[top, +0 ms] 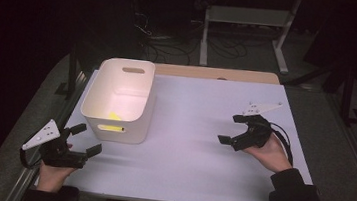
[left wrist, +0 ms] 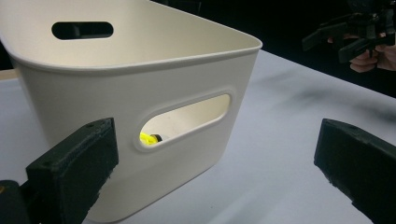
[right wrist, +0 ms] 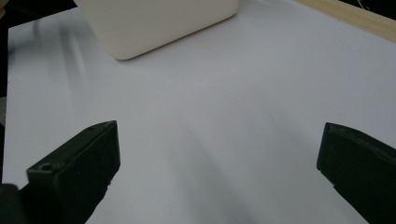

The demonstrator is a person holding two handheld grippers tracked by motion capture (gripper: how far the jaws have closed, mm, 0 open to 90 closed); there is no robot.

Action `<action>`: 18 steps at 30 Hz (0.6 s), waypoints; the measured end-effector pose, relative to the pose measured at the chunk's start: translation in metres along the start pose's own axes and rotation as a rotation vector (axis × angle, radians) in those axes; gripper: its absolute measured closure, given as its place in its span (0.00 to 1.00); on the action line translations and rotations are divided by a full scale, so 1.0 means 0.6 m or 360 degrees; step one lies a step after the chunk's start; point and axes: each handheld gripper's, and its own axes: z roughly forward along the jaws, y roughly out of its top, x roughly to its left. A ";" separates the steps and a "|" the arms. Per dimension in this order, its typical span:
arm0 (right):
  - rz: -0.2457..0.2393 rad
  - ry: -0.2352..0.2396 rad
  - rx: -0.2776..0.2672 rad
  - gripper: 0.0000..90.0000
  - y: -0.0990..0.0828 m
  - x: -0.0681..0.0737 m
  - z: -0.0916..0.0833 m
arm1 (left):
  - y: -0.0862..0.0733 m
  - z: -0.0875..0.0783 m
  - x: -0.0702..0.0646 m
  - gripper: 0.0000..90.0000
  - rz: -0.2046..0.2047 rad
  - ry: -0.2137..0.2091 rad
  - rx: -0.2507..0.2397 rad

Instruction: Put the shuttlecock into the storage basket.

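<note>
A cream plastic bin (top: 119, 98) with handle slots stands on the left part of the white table (top: 191, 147). A small yellow object (top: 114, 116) lies inside it and shows through the near handle slot (left wrist: 150, 138). My left gripper (top: 85, 139) is open, held at the table's front left corner just short of the bin (left wrist: 140, 84). Out on the right side of the table my right gripper (top: 232, 130) is open too, with nothing between its jaws, facing the bin (right wrist: 159, 23). In the left gripper view the right gripper (left wrist: 348, 37) appears far off.
A wooden strip (top: 217, 73) runs along the table's far edge. Beyond it, on the dark floor, are cables and a white desk frame (top: 247, 27). A metal rail (top: 76, 77) runs along the table's left side.
</note>
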 end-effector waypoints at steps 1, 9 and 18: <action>0.0000 0.0000 0.0000 0.00 0.000 0.000 0.000 | 0.000 0.000 0.000 0.00 0.0000 0.0000 0.0000; 0.0027 -0.0043 -0.0052 0.00 -0.034 0.005 -0.022 | 0.000 0.002 0.000 0.00 -0.0001 -0.0003 0.0011; 0.0064 -0.0076 -0.0085 0.00 -0.063 0.007 -0.041 | -0.001 0.006 0.002 0.00 -0.0001 -0.0009 0.0049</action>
